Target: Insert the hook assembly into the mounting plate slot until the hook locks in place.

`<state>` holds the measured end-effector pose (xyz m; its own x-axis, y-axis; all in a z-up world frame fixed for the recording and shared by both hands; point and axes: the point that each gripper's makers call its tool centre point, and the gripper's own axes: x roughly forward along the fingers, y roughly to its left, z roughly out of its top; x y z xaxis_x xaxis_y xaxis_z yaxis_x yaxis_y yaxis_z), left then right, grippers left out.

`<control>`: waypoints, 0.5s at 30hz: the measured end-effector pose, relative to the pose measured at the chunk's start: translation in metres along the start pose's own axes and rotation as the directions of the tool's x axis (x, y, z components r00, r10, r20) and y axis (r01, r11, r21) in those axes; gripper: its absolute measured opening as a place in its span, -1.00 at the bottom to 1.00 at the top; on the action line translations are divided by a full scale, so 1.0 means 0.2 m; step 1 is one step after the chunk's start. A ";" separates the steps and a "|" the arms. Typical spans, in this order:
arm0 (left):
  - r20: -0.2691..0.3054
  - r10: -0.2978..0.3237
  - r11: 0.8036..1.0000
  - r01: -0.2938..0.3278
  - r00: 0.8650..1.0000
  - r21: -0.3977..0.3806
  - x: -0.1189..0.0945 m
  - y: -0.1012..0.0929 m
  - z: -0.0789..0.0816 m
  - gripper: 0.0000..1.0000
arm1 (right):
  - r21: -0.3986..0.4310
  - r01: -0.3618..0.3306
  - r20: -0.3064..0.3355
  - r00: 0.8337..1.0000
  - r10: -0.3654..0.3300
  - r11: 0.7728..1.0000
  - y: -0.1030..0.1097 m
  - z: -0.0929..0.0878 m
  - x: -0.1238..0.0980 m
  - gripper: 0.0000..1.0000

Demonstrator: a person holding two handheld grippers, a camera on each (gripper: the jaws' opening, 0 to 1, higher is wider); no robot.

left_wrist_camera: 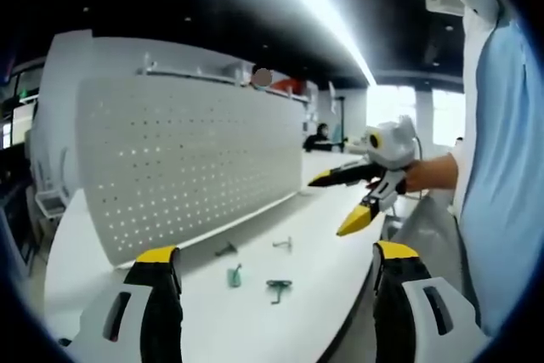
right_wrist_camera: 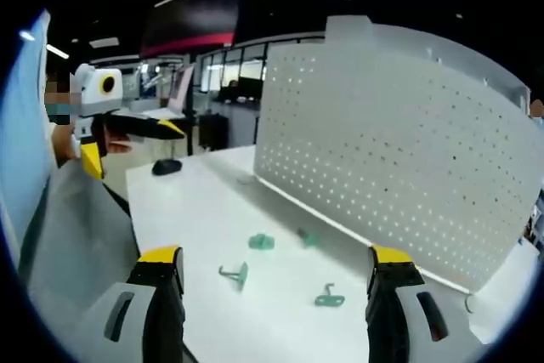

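Note:
A white perforated mounting plate [left_wrist_camera: 187, 159] [right_wrist_camera: 399, 150] stands upright along the back of the white table [left_wrist_camera: 327, 240] [right_wrist_camera: 195, 206]. Several small teal-green hooks lie loose on the table in front of it: one hook [left_wrist_camera: 235, 275], another hook [left_wrist_camera: 278, 286], and in the right gripper view a hook [right_wrist_camera: 235, 274] and a flat hook [right_wrist_camera: 329, 297]. My left gripper [left_wrist_camera: 276, 252] [right_wrist_camera: 132, 146] is open and held in the air above the table's edge. My right gripper [right_wrist_camera: 274, 254] [left_wrist_camera: 336, 201] is open too, with nothing in it. Neither touches a hook.
A person in a light blue shirt [left_wrist_camera: 510, 167] stands at the table's edge holding both grippers. A black mouse [right_wrist_camera: 166, 166] lies at the table's far end. More desks, windows and a seated person [left_wrist_camera: 321, 135] are in the background.

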<state>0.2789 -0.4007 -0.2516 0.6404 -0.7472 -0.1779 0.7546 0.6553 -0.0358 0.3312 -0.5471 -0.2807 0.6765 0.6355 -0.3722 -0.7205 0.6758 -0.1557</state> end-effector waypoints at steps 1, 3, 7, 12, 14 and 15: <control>0.002 0.003 1.000 -0.003 1.000 -0.001 0.00 0.00 0.00 0.90 | -0.005 -0.005 -0.001 1.000 0.005 1.000 0.00 0.00 0.01 0.79; 0.006 0.006 1.000 -0.006 1.000 -0.005 0.00 0.01 0.01 0.89 | -0.017 -0.011 -0.009 1.000 0.010 1.000 0.00 0.00 0.03 0.78; 0.002 0.005 1.000 -0.005 1.000 -0.008 0.00 0.01 0.00 0.88 | -0.027 -0.025 -0.023 0.999 0.025 0.999 0.01 -0.01 0.06 0.76; 0.000 0.003 1.000 -0.003 1.000 -0.006 0.00 0.01 0.00 0.88 | -0.064 -0.047 -0.007 0.999 0.046 0.997 0.01 0.01 0.09 0.68; 0.001 0.007 1.000 -0.007 1.000 -0.007 0.00 0.02 0.00 0.88 | -0.076 -0.058 -0.008 0.998 0.058 0.995 0.02 0.02 0.11 0.65; 0.001 0.007 1.000 -0.007 1.000 -0.007 0.00 0.02 0.00 0.88 | -0.083 -0.064 -0.011 0.998 0.064 0.994 0.02 0.02 0.12 0.64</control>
<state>0.2812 -0.3983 -0.2514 0.6457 -0.7428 -0.1771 0.7491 0.6612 -0.0418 0.3444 -0.5284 -0.2870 0.6274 0.6731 -0.3915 -0.7728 0.6000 -0.2068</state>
